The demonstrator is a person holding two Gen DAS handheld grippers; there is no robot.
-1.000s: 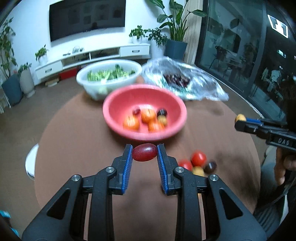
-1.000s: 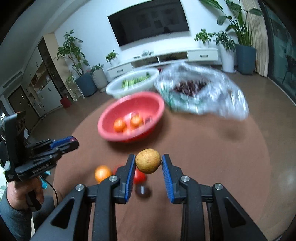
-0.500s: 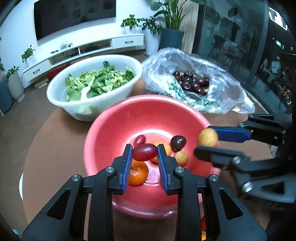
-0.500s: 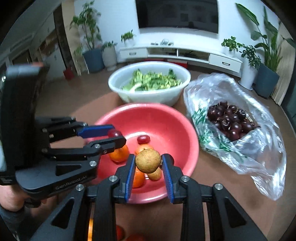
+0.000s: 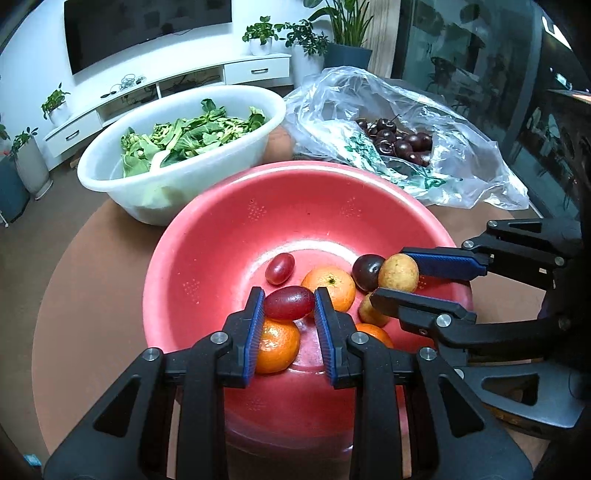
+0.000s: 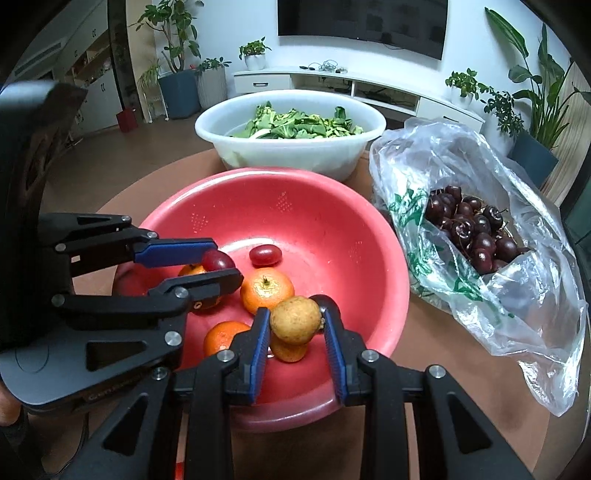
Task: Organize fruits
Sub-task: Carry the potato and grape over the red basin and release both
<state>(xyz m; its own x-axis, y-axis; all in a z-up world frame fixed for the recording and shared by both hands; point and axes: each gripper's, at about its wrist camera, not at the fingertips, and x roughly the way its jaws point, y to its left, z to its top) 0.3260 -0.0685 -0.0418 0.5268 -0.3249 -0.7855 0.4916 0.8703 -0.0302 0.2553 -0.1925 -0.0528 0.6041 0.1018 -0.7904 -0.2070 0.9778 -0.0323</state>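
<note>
Both your grippers now hang over the bowl point(image 5: 207, 236). Left point(image 5: 289, 306) grips a grape point(image 5: 289, 302), right point(image 6: 297, 325) a longan point(image 6: 295, 320); several fruits are already in, neither dropped yet.

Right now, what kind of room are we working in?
Most likely a home living room: a wall-mounted TV, a low white media console beneath it, and potted houseplants around the round table.
</note>
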